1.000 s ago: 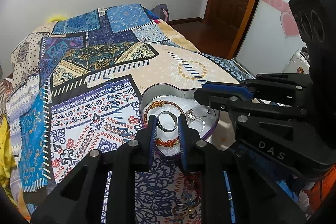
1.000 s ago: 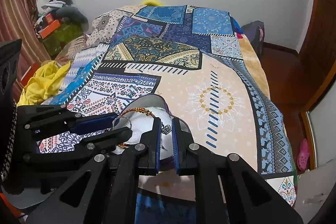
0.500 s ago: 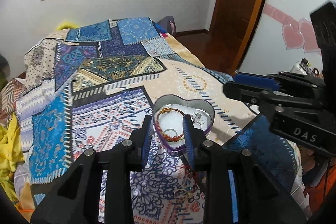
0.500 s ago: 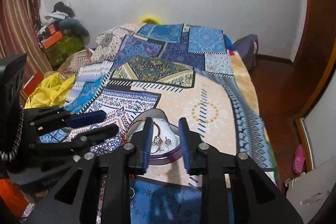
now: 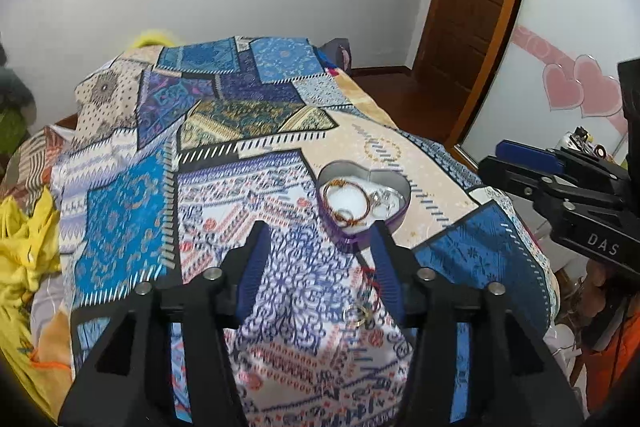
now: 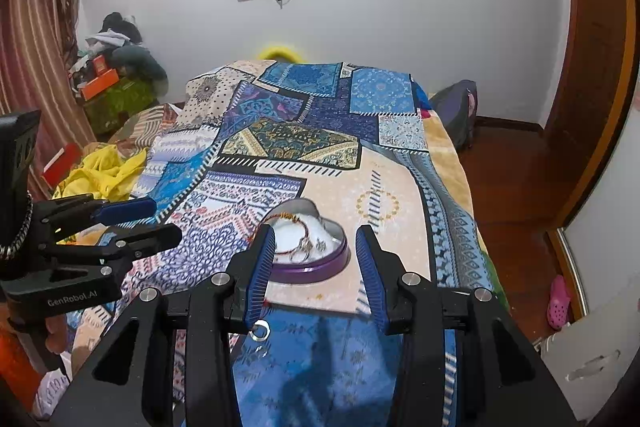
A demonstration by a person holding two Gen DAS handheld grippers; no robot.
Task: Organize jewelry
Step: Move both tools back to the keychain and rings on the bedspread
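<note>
A purple heart-shaped tin (image 5: 394, 217) (image 6: 320, 269) sits on the patterned bedspread. It holds a red-gold bangle (image 5: 347, 195), rings and silver pieces (image 6: 310, 246) on white padding. My left gripper (image 5: 320, 247) is open and empty, held above the bed just short of the tin. My right gripper (image 6: 316, 251) is open and empty, with the tin showing between its fingers. A small ring with a red thread (image 5: 357, 314) lies loose on the bedspread near me; it also shows in the right wrist view (image 6: 260, 331).
The bed's patchwork cover (image 6: 304, 143) runs away to the white wall. Yellow cloth (image 5: 24, 247) lies at the left edge. A wooden door (image 5: 468, 7) and floor are at the right. Clutter is piled by the curtain (image 6: 116, 75).
Both grippers have pulled back and up from the tin and opened wide. The ring the left gripper held now lies in the tin.
</note>
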